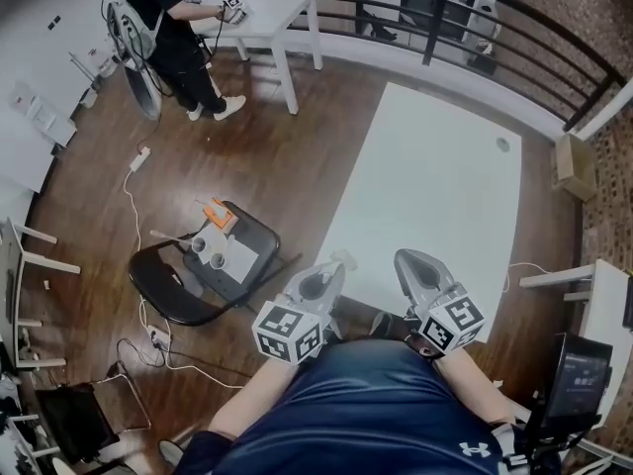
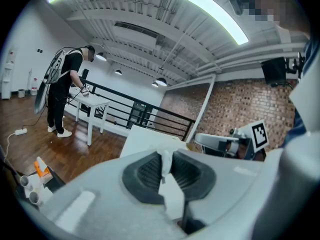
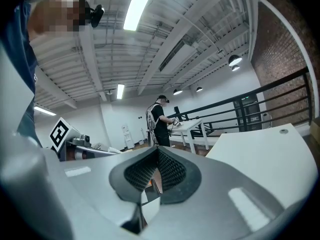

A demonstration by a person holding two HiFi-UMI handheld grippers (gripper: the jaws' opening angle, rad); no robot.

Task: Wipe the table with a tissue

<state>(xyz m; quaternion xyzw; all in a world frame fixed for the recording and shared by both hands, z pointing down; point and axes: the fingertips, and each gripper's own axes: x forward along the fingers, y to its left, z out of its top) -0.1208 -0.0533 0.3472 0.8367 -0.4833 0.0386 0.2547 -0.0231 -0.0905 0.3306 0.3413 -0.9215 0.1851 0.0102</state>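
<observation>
Both tongs are shut, the left tongs [image 2: 167, 159] on the tissue [image 2: 171, 194], the right tongs [image 3: 157, 170] on nothing. Best to press the tissue flat at the near edge of the bench [image 1: 435, 166], then sweep outward

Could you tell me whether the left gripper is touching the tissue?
Touching. The left gripper view shows the tissue pinched between the closed jaws of the left gripper.

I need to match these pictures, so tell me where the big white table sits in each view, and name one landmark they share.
Head view: the big white table fills the centre right.
Left gripper view: centre, behind the tissue clamped in the left hand-held gripper.
Right gripper view: lower right.
Shared landmark: the black railing beyond the table's far edge.
</observation>
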